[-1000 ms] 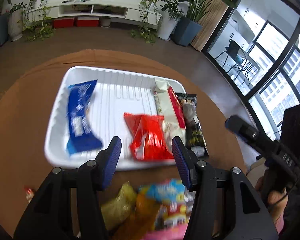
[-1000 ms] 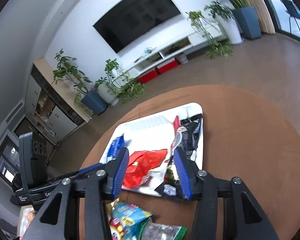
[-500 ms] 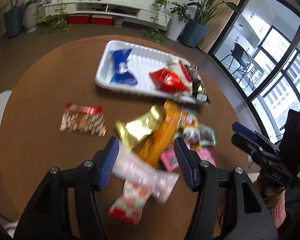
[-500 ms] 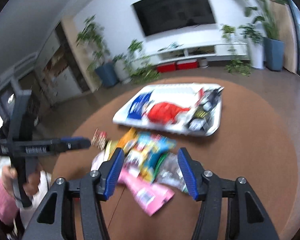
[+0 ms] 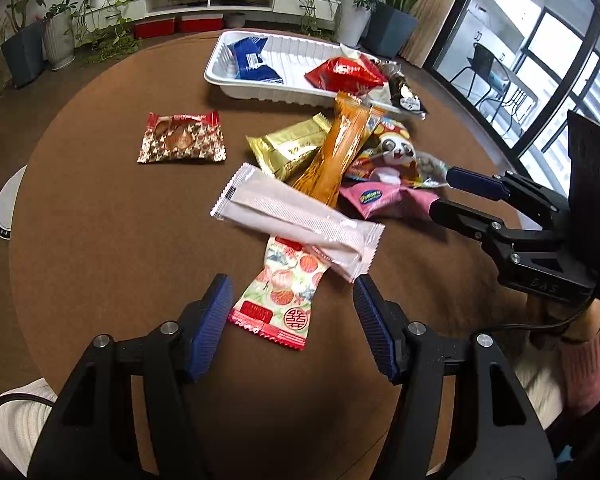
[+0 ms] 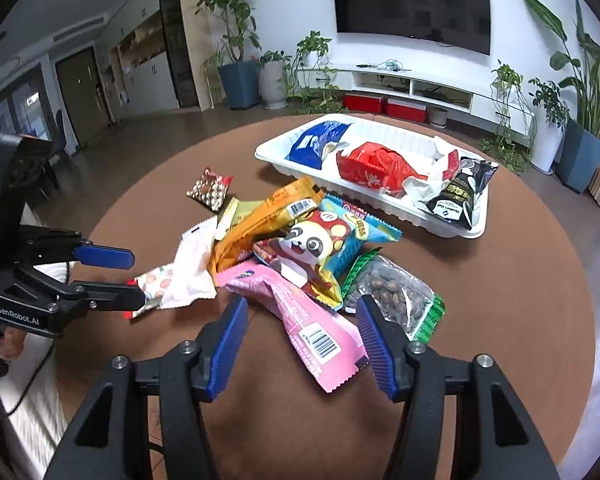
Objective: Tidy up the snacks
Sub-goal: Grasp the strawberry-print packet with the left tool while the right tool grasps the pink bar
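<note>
Snacks lie heaped on the brown table (image 5: 100,216), short of the white tray (image 5: 228,76) at its far side, which already holds a blue pack (image 5: 254,62), a red bag (image 5: 344,74) and a black one (image 6: 458,196). The left gripper (image 5: 292,320) has just been opening and hangs spread above the peach-print pack (image 5: 286,288), touching nothing. The right gripper (image 6: 300,336), likewise spread, hangs over the pink pack (image 6: 300,316). These look light, soft, crinkly and slick, so I'd pinch a flat crimped end, since the middle would likely crush or slide
</note>
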Demonstrator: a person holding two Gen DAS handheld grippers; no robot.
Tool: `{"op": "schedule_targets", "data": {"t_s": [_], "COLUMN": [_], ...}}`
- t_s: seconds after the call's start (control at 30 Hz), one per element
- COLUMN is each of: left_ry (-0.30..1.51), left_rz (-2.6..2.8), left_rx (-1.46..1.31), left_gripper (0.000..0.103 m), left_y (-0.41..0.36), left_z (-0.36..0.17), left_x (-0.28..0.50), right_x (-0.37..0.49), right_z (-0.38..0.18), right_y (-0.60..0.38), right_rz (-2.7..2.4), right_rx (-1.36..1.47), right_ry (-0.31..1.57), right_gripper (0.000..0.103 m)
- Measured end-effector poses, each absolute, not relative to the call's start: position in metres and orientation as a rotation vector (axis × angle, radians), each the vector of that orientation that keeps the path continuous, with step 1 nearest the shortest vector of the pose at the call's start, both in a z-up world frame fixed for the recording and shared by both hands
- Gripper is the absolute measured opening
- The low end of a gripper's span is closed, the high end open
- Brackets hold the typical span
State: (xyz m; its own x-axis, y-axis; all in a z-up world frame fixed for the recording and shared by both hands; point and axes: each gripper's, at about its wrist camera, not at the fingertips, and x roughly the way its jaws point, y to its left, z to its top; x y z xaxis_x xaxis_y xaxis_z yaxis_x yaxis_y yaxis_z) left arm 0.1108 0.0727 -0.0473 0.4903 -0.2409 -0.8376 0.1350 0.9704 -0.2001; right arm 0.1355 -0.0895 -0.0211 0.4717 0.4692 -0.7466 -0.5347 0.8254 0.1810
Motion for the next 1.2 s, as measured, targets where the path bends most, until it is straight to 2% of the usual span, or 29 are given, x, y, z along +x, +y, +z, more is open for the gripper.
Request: {"op": "schedule_targets", "data": {"t_s": [0.4, 0.9, 1.03, 1.17, 1.2], "left_ry": [1.055, 1.064, 1.054, 1.037, 1.032], "left_rz": [-0.238, -0.246, -0.251, -0.247, -0.246], "left_rx": [-0.06, 0.034, 0.073, 0.132, 0.144], "left_gripper": [0.061, 0.061, 0.061, 0.06, 0.056], "left_y": [0.07, 0.063, 0.058, 0.052, 0.052], "left_z": [-0.055, -0.066, -0.068, -0.071, -0.072], "left_x": [0.114, 0.125, 0.127, 0.127, 0.126], "right_x": [0.136, 0.137, 0.138, 0.142, 0.143], "right_z": [-0.037, -0.041, -0.044, -0.045, -0.045], "right_y": [-0.077, -0.065, -0.065, -0.069, -0.07], "right_rz": [0.741, 0.741, 0.736, 0.719, 0.715], "right_rx": [-0.063, -0.072, -0.063, -0.051, -0.043], "right_ry": [1.014, 1.037, 1.048, 1.047, 1.049], "right_gripper": [0.06, 0.059, 0.054, 0.041, 0.041]}}
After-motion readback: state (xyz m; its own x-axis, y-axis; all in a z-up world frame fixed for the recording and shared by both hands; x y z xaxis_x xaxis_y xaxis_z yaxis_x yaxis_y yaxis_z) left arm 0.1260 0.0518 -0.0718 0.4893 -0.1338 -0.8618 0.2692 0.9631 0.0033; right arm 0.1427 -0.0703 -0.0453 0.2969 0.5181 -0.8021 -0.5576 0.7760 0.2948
